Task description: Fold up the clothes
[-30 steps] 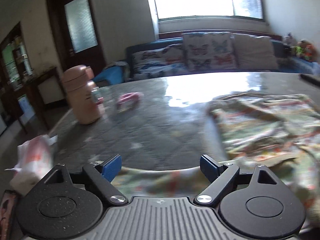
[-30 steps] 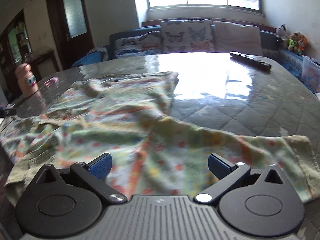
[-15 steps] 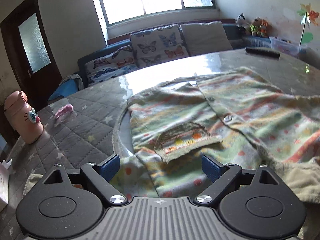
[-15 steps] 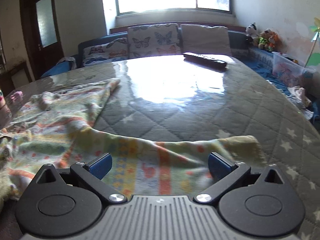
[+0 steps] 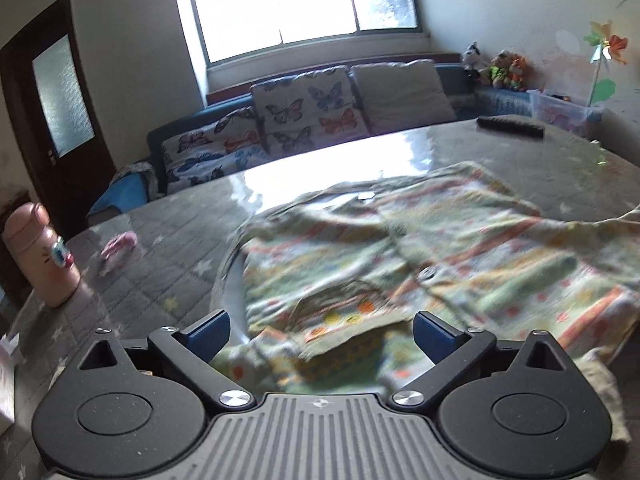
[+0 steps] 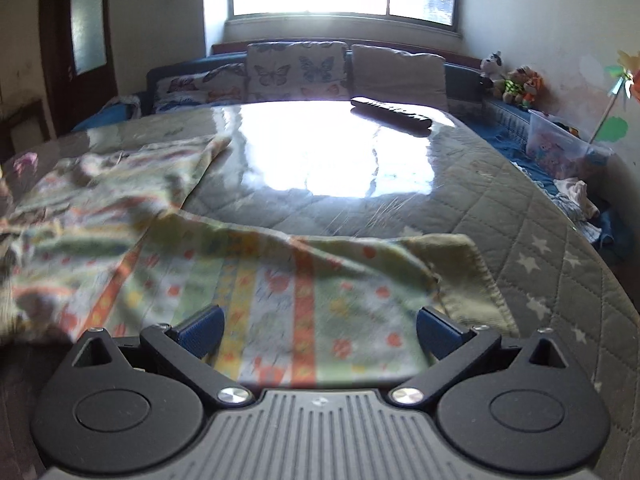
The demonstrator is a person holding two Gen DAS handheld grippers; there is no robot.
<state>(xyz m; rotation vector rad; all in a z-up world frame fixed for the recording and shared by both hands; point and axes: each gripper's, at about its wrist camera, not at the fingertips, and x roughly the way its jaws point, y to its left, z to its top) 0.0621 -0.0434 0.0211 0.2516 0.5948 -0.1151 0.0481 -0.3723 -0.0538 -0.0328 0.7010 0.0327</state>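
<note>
A pale green patterned garment (image 5: 420, 248) with orange stripes and buttons lies spread on the glossy quilted table (image 5: 168, 264). My left gripper (image 5: 322, 334) hovers over its near left hem, where a cuff or pocket edge is folded up; its jaws are opening wide and the blue pads press on nothing. In the right wrist view the same garment (image 6: 132, 236) stretches left, and one sleeve (image 6: 320, 280) runs toward the right. My right gripper (image 6: 318, 330) stands open over that sleeve, its pads apart from the cloth.
A pink bottle (image 5: 42, 258) and a small pink object (image 5: 118, 245) stand at the table's left. A black remote (image 6: 392, 117) lies at the far side. A sofa with butterfly cushions (image 5: 308, 108) sits behind; a clear storage box (image 6: 560, 146) is off the right edge.
Both views have swung to the right. The left gripper now faces the garment instead of the pink bottle, with jaws slightly wider. The right gripper now looks along the sleeve toward the table's right side.
</note>
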